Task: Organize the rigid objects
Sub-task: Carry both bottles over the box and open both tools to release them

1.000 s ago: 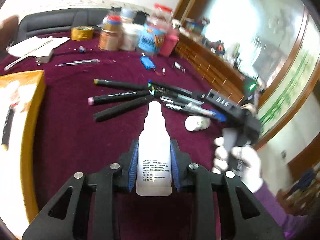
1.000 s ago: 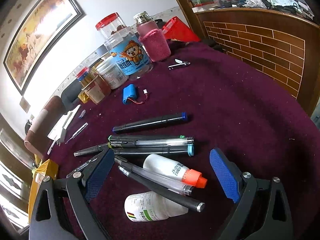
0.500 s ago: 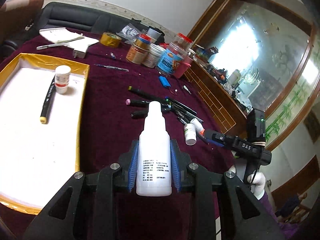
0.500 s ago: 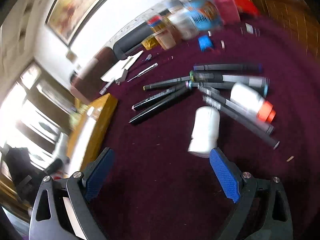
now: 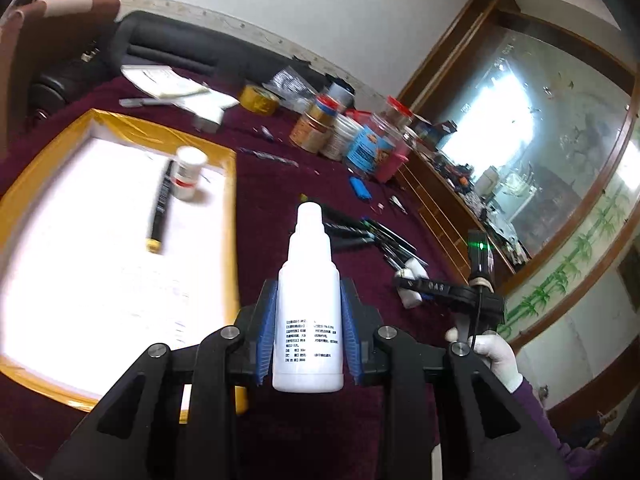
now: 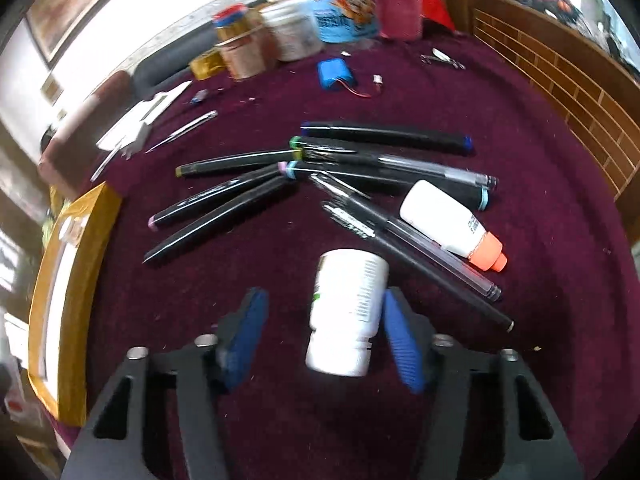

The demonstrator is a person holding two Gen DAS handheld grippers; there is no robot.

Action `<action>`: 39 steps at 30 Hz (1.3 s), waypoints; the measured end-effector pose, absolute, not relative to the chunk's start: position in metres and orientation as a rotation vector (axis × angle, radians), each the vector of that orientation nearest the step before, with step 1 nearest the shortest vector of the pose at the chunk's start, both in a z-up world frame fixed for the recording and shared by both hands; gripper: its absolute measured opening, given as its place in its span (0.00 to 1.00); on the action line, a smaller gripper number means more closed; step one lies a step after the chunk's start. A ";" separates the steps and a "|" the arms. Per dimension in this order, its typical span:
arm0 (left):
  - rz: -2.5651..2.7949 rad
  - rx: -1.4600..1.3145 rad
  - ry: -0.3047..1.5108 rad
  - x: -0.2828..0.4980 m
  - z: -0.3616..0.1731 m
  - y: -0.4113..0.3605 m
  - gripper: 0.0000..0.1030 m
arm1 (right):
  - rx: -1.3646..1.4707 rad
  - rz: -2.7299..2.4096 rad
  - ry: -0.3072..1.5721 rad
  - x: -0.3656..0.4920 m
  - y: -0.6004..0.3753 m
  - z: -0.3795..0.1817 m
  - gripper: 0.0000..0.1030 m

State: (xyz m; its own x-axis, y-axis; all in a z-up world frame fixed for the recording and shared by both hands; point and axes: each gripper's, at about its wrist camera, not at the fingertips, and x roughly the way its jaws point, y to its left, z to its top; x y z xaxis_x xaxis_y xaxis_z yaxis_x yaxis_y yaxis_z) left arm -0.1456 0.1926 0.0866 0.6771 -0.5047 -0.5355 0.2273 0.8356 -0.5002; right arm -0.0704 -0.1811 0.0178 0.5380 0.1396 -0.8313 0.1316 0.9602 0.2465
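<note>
The left gripper (image 5: 307, 334) has its fingers (image 5: 267, 330) closed narrowly on a white bottle (image 5: 308, 312), both blue pads pressed to its sides, nozzle pointing to 12 o'clock. It hangs above the maroon desk (image 5: 280, 200), with the gold-rimmed tray (image 5: 234, 184) at 9 to 10 o'clock; a black marker (image 5: 160, 208) and a small jar (image 5: 188, 174) lie inside the tray. The right gripper (image 6: 326, 340) is about half open around a white pill bottle (image 6: 346, 312) lying on the desk (image 6: 520, 160): the right finger (image 6: 402, 346) touches its side, the left finger (image 6: 244, 334) stands apart. Markers and pens (image 6: 360, 168) lie fanned out at 12 o'clock, and a glue bottle (image 6: 448, 224) with an orange cap at 1 o'clock.
</note>
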 end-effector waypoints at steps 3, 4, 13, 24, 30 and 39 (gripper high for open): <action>-0.387 -0.433 0.700 -0.144 0.093 0.213 0.26 | 0.305 0.004 1.016 -0.072 -0.186 0.014 0.29; -0.370 -0.439 0.691 -0.144 0.096 0.222 0.26 | 0.308 0.011 1.018 -0.074 -0.186 0.014 0.29; -0.222 -0.366 0.687 -0.119 0.108 0.275 0.26 | 0.377 0.248 0.959 -0.095 -0.153 0.062 0.29; -0.143 -0.343 0.829 -0.013 0.073 0.302 0.26 | 0.312 0.571 1.019 -0.048 0.014 0.087 0.29; -0.132 -0.435 0.913 0.029 0.039 0.317 0.26 | 0.307 0.630 1.066 -0.014 0.094 0.073 0.29; -0.090 -0.509 0.954 0.049 0.017 0.337 0.26 | 0.270 0.601 1.110 0.028 0.150 0.050 0.29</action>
State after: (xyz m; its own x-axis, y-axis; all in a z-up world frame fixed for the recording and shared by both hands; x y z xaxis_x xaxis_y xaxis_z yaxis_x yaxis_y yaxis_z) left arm 0.0487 0.3366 0.0168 0.5840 -0.2931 -0.7570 -0.1464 0.8792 -0.4533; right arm 0.0276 0.1502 0.0497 0.3081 0.5776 -0.7560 -0.3171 0.8115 0.4908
